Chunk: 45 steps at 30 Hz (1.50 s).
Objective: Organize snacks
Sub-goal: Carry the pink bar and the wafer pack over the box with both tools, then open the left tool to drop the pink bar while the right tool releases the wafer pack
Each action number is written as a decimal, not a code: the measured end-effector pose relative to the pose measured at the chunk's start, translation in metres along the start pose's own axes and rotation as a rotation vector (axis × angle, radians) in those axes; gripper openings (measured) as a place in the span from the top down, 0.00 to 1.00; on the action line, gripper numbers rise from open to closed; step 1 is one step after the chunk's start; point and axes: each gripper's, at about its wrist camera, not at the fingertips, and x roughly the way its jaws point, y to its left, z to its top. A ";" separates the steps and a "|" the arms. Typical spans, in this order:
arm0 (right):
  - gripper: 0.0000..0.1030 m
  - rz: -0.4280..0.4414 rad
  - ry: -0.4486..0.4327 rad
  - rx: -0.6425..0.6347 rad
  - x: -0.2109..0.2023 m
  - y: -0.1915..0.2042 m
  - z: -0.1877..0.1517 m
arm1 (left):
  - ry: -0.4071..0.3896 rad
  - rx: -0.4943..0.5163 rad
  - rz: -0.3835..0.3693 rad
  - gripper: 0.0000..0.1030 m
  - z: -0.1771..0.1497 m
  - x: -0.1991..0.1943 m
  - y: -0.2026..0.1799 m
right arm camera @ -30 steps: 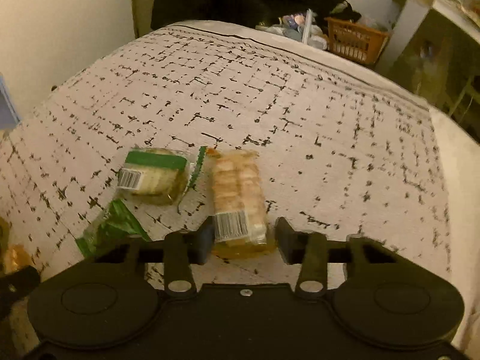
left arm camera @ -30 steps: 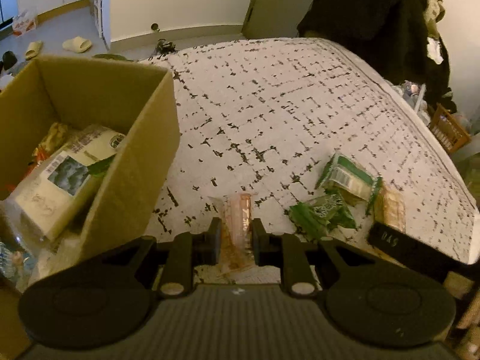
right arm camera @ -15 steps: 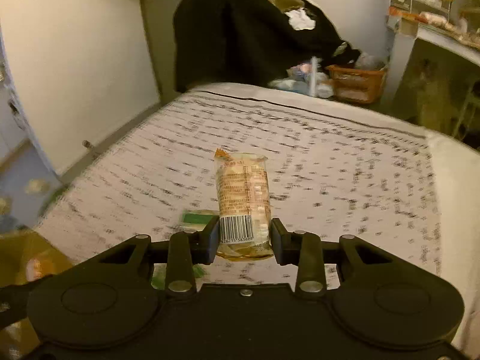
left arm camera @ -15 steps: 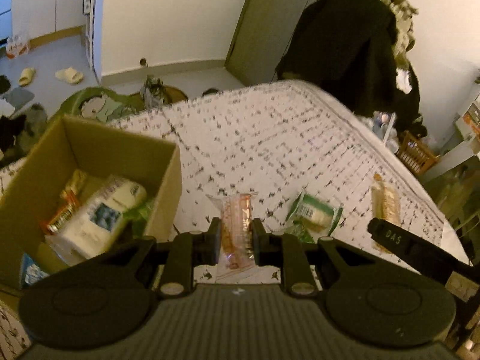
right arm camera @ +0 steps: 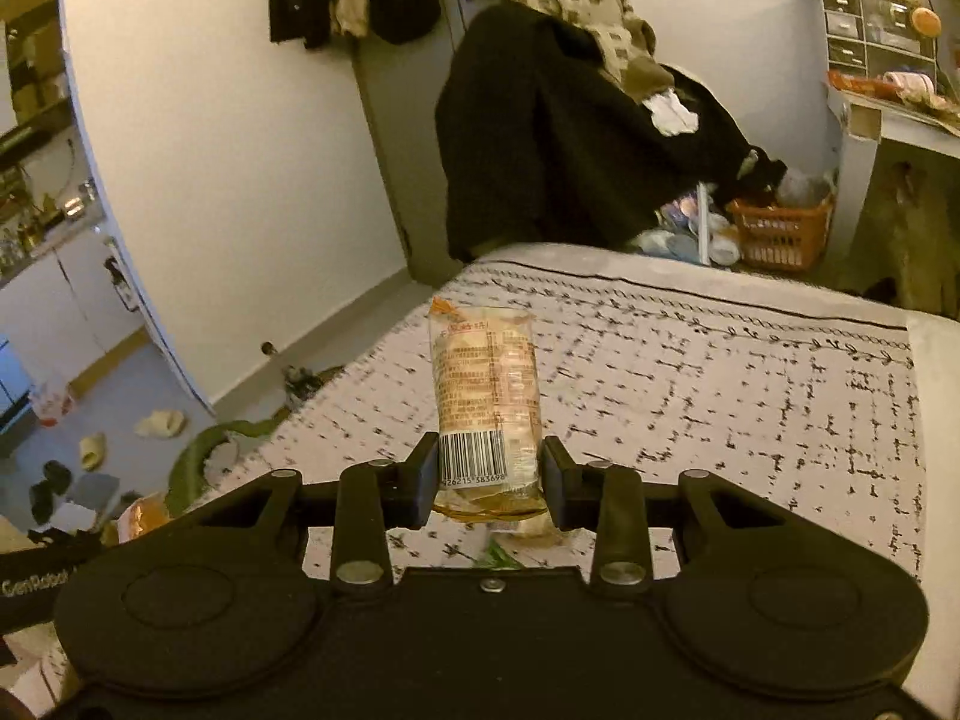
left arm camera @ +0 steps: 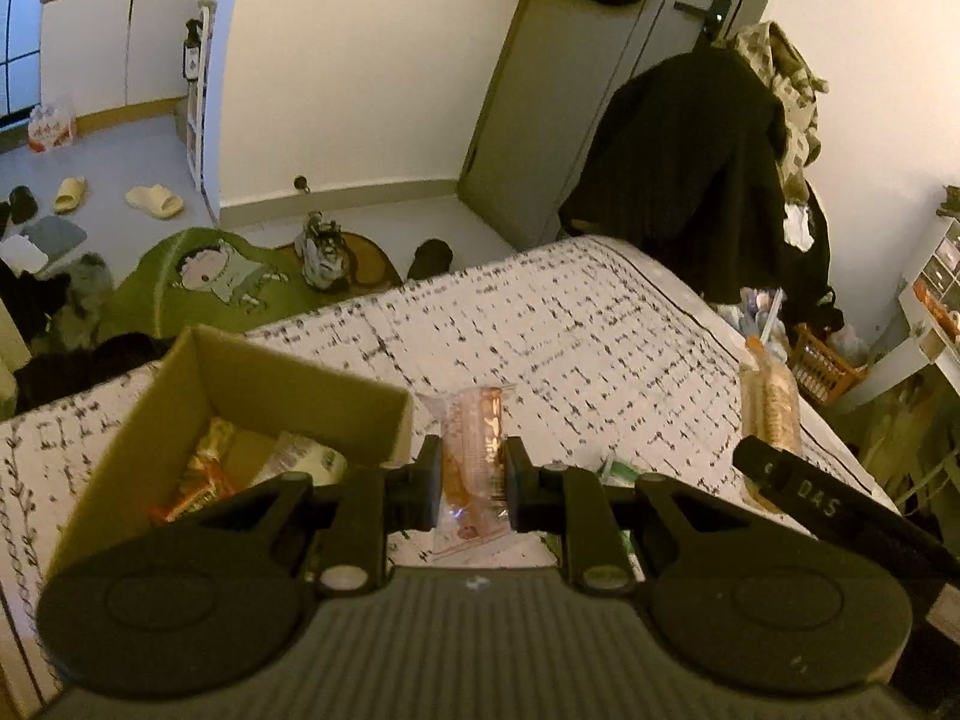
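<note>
My left gripper (left arm camera: 469,477) is shut on a slim orange snack packet (left arm camera: 474,456) and holds it in the air just right of an open cardboard box (left arm camera: 180,384) that has several snacks inside. My right gripper (right arm camera: 489,483) is shut on a clear pack of round crackers (right arm camera: 486,396) with a barcode, lifted well above the bed (right arm camera: 720,396). That cracker pack also shows in the left wrist view (left arm camera: 771,402), at the right. A green-wrapped snack (left arm camera: 618,471) lies on the bed, mostly hidden behind my left gripper.
The bed has a white cover with black dashes (left arm camera: 570,324). A dark coat pile (right arm camera: 570,138) stands at its far end. An orange basket (right arm camera: 780,234) and a desk (right arm camera: 888,120) are at the right. A green rug (left arm camera: 210,282) and slippers (left arm camera: 153,201) lie on the floor.
Both grippers have risen from the bed with their packets held. The bed and box now look farther below, and the room's walls and floor have come into view.
</note>
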 end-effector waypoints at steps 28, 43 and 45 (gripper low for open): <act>0.66 0.190 -0.032 -0.113 -0.026 0.076 -0.013 | -0.030 -0.124 0.111 0.82 0.006 -0.029 0.094; 0.66 0.258 0.000 -0.154 -0.021 0.104 -0.027 | 0.025 -0.146 0.018 0.81 -0.005 -0.014 0.120; 0.66 0.266 0.006 -0.157 -0.020 0.105 -0.027 | 0.043 -0.147 0.013 0.81 -0.008 -0.008 0.121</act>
